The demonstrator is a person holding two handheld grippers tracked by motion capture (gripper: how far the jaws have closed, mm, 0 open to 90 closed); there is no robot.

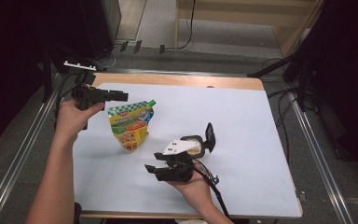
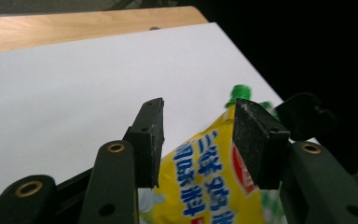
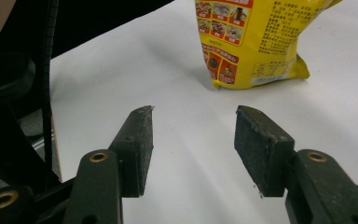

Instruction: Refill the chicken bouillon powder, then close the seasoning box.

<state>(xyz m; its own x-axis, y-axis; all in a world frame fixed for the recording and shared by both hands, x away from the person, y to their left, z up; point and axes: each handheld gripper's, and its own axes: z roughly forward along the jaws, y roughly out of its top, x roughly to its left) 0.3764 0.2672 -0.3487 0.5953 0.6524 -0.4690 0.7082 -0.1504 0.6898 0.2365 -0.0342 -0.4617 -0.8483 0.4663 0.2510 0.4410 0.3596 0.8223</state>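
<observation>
here the yellow pouch (image 1: pixel 131 125) stands upright on its flat bottom edge on the white sheet (image 1: pixel 242 121) that covers the desk (image 1: pixel 177 80), toward the left of the sheet, with its green cap (image 1: pixel 152 102) at the upper right corner. it leans a little, which fits a soft bag that carries its weight low and has nothing to prop it

the left tongs (image 1: pixel 121 96) sit level just beside the pouch's top edge, held in the person's left hand (image 1: pixel 74 116). in the left gripper view their two black pads (image 2: pixel 151 135) stand spread, one on either side of the pouch's upper part, and neither pad presses on it, so the pouch (image 2: pixel 205 177) stands on its own. the top seam is likely chosen because it is thin and stiff enough for a pinch, while the belly below would bulge away

the right tongs (image 1: pixel 151 169) rest low near the front of the sheet, well apart from the pouch, pointing toward it from the right hand (image 1: pixel 193 186). their jaws stand spread with nothing between them, and the right gripper view looks over bare sheet to the pouch's base (image 3: pixel 256 70). my guess is that this hand waits out of the way, ready to steady the bottom if the pouch tips
</observation>
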